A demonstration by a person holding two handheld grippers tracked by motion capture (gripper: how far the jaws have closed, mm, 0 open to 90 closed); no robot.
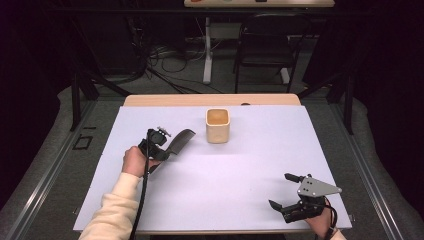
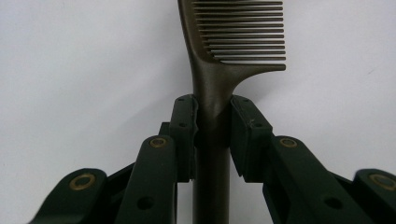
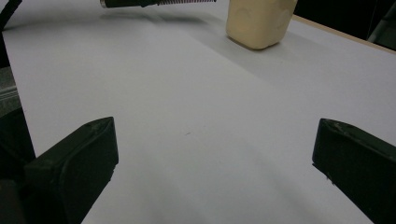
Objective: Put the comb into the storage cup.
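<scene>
One comb (image 1: 180, 140) in play, dark brown, wide-toothed, clamped by its handle in the L gripper (image 1: 159, 145). L gripper view: both jaws pressed flat on the handle just below where the teeth start; comb's (image 2: 219, 60) long axis runs straight out along the jaws, teeth off to one side.

Landmark = cream square cup (image 1: 218, 125), open top, upright on the white table sheet (image 1: 250, 165). Comb tip lies just left of the cup, near but apart — long axis points up-right toward it. Judgement: the coming move likely turns on this gap, i.e. tip the comb over the cup rim.

R gripper (image 1: 285, 192) well apart from the cup, near-right of it, jaws spread wide, nothing between them — L is much nearer.

Hard to tell: comb height above the sheet; handle end hidden below the jaws; cup (image 3: 259, 21) top cut off in R gripper view; cup contents unclear.
</scene>
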